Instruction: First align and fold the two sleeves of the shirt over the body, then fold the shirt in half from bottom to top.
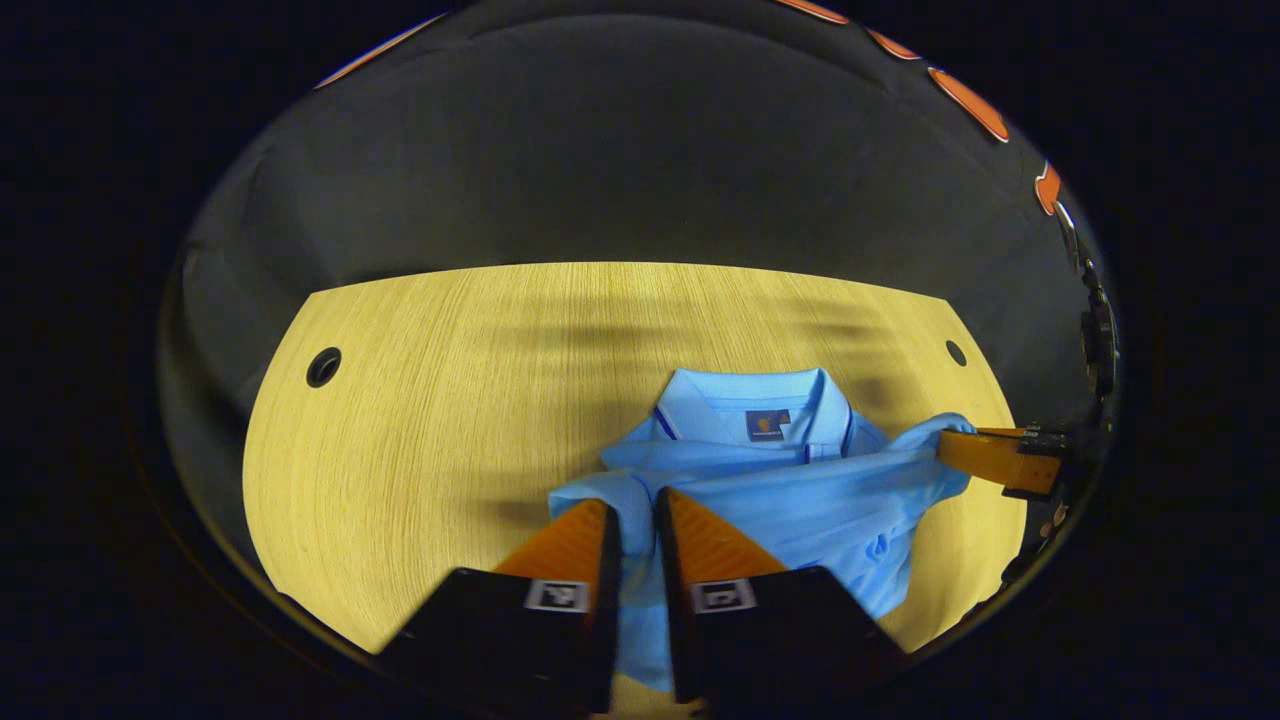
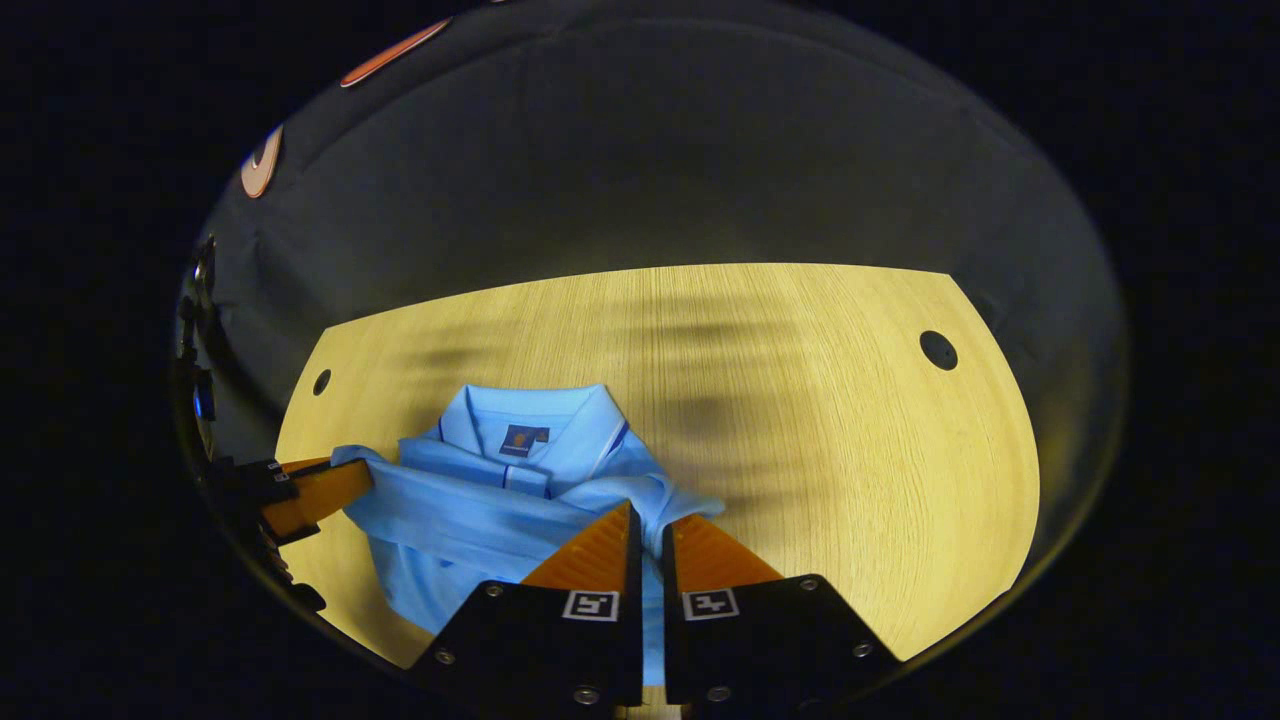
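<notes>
Both claws, left claw and right claw, are pinching the light blue polo shirt shut-tight near the pale wooden counter's front edge, seemingly carrying fabric up toward its collar.

Beyond the shirt you have bare table on all sides; its two round holes lie far off.
</notes>
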Demonstrator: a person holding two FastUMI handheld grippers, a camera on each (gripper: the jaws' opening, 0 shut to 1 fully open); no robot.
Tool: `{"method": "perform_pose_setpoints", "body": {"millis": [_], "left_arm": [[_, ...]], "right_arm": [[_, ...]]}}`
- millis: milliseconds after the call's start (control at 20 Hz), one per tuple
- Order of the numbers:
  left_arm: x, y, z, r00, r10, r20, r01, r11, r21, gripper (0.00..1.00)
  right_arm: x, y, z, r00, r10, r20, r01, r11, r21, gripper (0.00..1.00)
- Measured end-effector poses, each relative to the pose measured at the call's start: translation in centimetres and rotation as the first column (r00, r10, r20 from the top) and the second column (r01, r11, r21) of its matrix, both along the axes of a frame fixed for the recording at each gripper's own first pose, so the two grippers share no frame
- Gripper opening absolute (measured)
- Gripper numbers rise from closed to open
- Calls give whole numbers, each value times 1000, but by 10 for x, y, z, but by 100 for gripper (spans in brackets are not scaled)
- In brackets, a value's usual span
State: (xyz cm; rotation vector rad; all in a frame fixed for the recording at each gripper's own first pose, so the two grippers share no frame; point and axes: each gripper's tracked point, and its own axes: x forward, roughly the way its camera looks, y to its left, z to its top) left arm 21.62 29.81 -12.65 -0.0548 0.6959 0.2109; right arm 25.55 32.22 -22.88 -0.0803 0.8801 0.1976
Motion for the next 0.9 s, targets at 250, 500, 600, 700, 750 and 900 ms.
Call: {"method": "perform_pose_setpoints", "body": {"millis": [250, 500, 600, 700, 750, 900], "left_arm": [[1, 10, 31, 995, 30, 99, -38, 996, 82, 100], [-35, 5, 109, 962, 12, 272, -54, 987, 151, 100], [-58, 2, 145, 941, -14, 337, -52, 981, 187, 100], [-81, -1, 172, 922, -41, 385, -50, 973, 224, 100], [-95, -2, 185, 911, -51, 409, -52, 970, 237, 100], [-144, -10, 221, 874, -82, 478, -39, 970, 238, 100]], "right_arm": [[-2, -11, 15, 999, -17, 28, 18, 1000, -21, 100], [-28, -2, 78, 984, 8, 175, -6, 1000, -13, 100], [-46, 5, 108, 970, 7, 243, -8, 1000, -1, 99], [-74, 14, 137, 955, 11, 297, -20, 999, 27, 99], [-87, 17, 152, 945, 6, 327, -19, 999, 38, 99], [-127, 19, 190, 910, -20, 413, -5, 998, 61, 99]]}}
